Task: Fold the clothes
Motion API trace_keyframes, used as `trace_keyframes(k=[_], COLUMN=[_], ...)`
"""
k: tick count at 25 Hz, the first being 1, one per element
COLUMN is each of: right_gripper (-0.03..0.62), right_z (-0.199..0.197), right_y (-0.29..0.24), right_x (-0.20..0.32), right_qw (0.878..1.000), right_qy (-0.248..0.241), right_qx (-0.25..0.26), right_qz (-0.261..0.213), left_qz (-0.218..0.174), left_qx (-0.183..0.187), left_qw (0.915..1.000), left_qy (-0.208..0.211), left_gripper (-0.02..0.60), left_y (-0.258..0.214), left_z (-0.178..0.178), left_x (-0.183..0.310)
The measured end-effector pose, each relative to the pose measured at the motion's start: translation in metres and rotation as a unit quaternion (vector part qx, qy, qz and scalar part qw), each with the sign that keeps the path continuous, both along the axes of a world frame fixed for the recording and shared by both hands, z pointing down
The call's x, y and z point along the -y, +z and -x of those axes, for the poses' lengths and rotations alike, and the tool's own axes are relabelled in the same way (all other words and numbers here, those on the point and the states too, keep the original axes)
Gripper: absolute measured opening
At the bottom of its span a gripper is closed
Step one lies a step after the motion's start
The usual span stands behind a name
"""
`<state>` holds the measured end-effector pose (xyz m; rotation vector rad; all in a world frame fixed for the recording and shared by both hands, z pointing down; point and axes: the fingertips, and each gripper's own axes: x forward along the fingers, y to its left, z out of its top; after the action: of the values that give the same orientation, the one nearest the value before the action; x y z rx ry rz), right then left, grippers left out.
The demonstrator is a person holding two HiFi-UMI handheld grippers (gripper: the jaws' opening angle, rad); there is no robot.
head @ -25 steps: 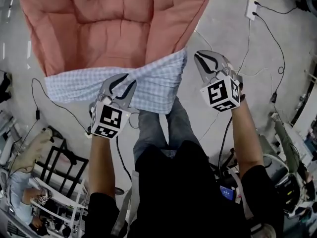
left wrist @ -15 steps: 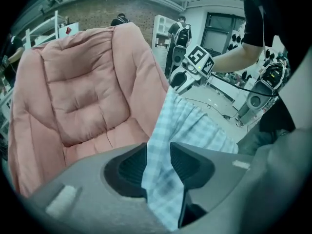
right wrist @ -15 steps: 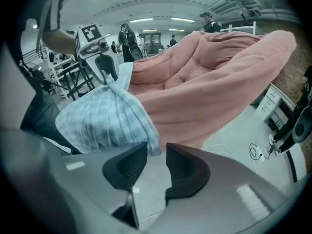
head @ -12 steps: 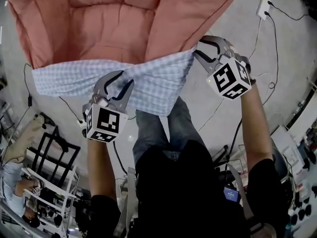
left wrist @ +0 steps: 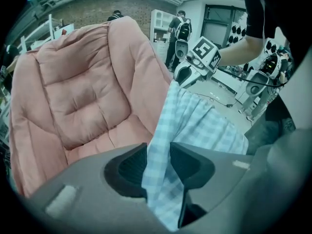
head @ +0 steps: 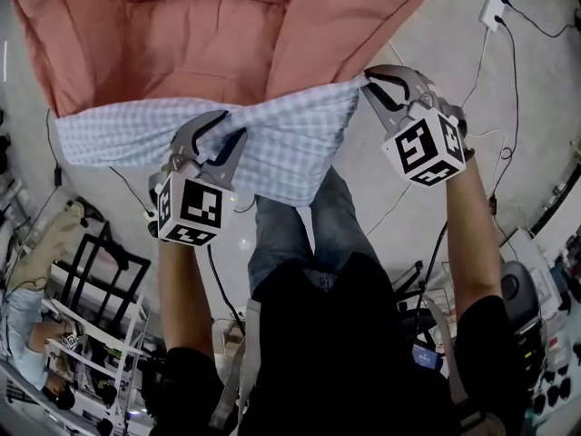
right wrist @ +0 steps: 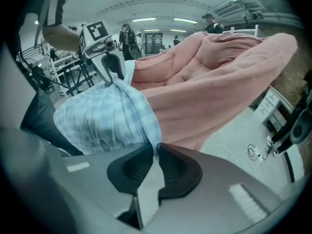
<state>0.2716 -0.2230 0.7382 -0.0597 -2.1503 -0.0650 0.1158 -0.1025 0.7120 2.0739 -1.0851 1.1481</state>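
A light blue checked garment point(head: 295, 139) hangs stretched between my two grippers in front of a pink padded chair point(head: 200, 34). My left gripper point(head: 222, 136) pinches a bunched fold of the garment point(left wrist: 195, 123) near its middle. Its jaws have just been opening a little, and the fold still fills the gap between the pads point(left wrist: 158, 152). My right gripper point(head: 368, 82) holds the garment's right corner. Its jaws have just been closing, and the blue cloth point(right wrist: 105, 118) is nipped at their tips point(right wrist: 155, 150). The garment's left end point(head: 91, 143) hangs free.
My legs in jeans point(head: 300, 234) stand right below the garment. A wall socket point(head: 495, 7) and cables point(head: 513, 89) lie on the floor at the right. A black rack point(head: 100, 280) stands at the lower left. People stand far off in both gripper views.
Both grippers have sunk with the garment toward the chair's front. The right gripper now sits on the garment's right corner, and the cloth is pulled wider between the two.
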Motion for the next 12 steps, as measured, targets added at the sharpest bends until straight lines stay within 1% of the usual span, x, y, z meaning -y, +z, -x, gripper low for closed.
trace_keyframes(k=[2,4,8,10,12], right_gripper=[0.038,0.035,0.034,0.034,0.034], right_z=[-0.002,-0.003,-0.018,-0.029,-0.041], right_y=[-0.009,-0.025,-0.065,-0.086,-0.103], right_x=[-0.017,-0.030,-0.016,-0.013,-0.017], right_qw=[0.999,0.997,0.991,0.987,0.983], right_qy=[0.036,0.060,0.091,0.104,0.118], right_qx=[0.012,0.031,0.050,0.057,0.062], right_qz=[-0.018,-0.042,-0.089,-0.109,-0.127], left_qz=[0.001,-0.002,-0.014,-0.022,-0.030], left_qx=[0.013,0.023,0.031,0.043,0.058], left_qw=[0.9997,0.9987,0.9974,0.9963,0.9946], left_qy=[0.023,0.046,0.063,0.070,0.080], left_gripper=[0.156,0.155,0.152,0.135,0.076], left_y=[0.002,0.002,-0.008,-0.014,-0.017], left_z=[0.004,0.004,0.000,-0.003,-0.008], left_x=[-0.021,-0.039,-0.028,-0.022,-0.022])
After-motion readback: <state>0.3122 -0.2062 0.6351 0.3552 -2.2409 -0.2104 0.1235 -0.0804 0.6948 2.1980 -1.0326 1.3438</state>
